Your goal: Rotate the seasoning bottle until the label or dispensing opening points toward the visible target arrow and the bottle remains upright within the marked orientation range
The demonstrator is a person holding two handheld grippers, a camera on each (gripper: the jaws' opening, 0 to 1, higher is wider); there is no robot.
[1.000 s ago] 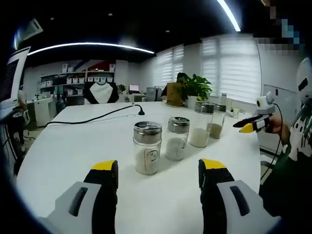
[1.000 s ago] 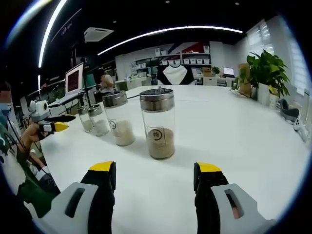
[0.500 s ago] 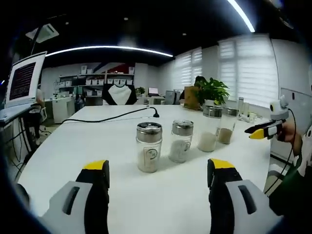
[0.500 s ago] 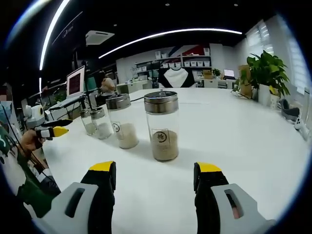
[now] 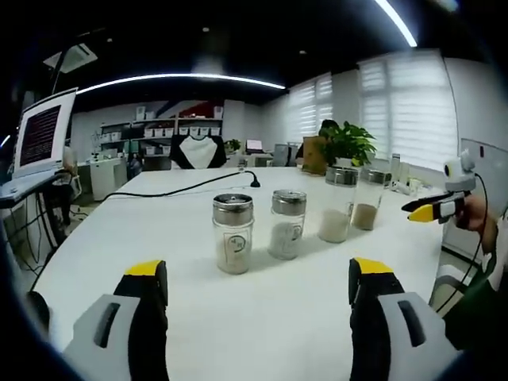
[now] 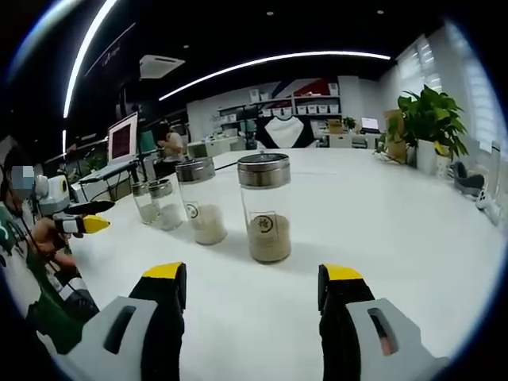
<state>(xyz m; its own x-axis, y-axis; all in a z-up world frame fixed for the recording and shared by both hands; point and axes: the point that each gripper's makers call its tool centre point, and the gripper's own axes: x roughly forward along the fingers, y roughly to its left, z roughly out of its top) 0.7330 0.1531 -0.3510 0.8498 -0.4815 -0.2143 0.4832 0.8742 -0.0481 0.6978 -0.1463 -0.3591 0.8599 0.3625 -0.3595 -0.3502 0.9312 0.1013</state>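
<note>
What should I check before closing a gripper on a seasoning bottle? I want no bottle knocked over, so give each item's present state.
1. All four bottles upright on the white table: ok.
2. Right gripper open and empty: ok.
3. Right gripper lined up with the nearest bottle, which holds brownish seasoning: ok; the bottle stands ahead, between the jaws' lines but not yet between them.
4. Left gripper open and apart from the small bottle in front of it: ok.
5. Room beside the nearest bottle: ok; the tall bottle of white seasoning stands apart from it.
6. Target arrow and marked range located: cannot tell.
</note>
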